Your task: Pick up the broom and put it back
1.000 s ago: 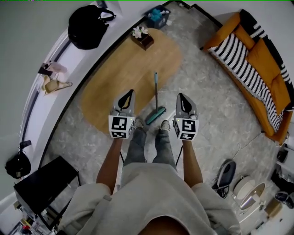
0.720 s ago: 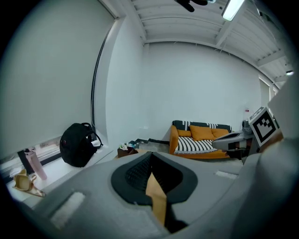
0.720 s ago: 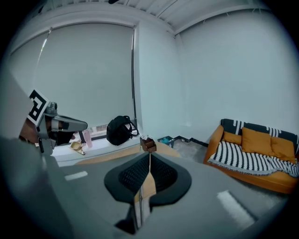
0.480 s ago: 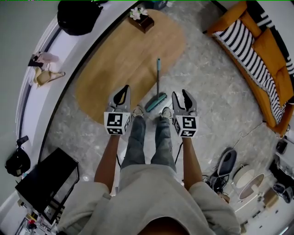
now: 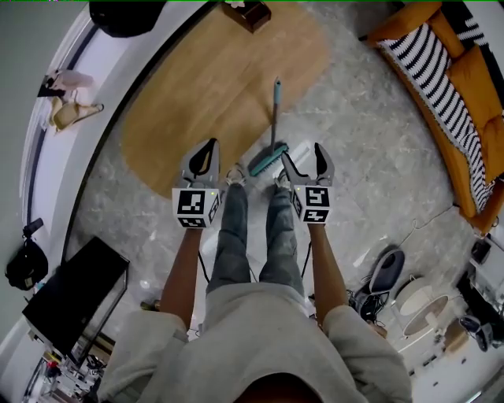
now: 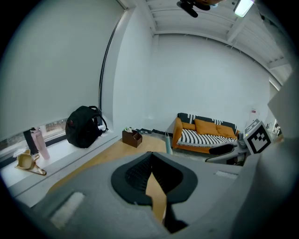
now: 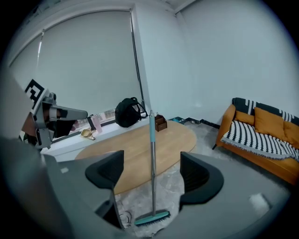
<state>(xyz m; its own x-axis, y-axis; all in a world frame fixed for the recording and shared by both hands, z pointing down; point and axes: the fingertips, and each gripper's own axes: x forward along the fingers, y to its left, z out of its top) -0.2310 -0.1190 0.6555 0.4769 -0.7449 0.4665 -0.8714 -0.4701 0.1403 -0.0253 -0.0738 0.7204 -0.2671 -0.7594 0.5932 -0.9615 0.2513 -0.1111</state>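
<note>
The broom stands upright with its teal head [image 5: 268,160] on the grey floor by the person's feet. Its thin handle [image 5: 276,110] rises against the edge of the oval wooden table [image 5: 213,86]. In the right gripper view the broom [image 7: 152,177] shows some way ahead, framed between the jaws. My right gripper [image 5: 303,159] is just right of the broom head; its jaws are opening, wide apart, and touch nothing. My left gripper [image 5: 206,151] hangs left of the broom head, shut and empty. In the left gripper view, past the shut gripper [image 6: 152,164], only the handle's teal top [image 6: 167,142] shows.
An orange sofa [image 5: 453,94] with a striped cushion stands at the right. A black backpack [image 5: 126,12] lies on the white window ledge at upper left, a wooden box [image 5: 248,12] on the table's far end. A black cabinet [image 5: 71,291] is at lower left, floor clutter [image 5: 390,275] at lower right.
Both grippers have sunk towards the floor and come nearer the broom head. The right gripper's jaws went from shut to wide open. The left gripper stayed shut.
</note>
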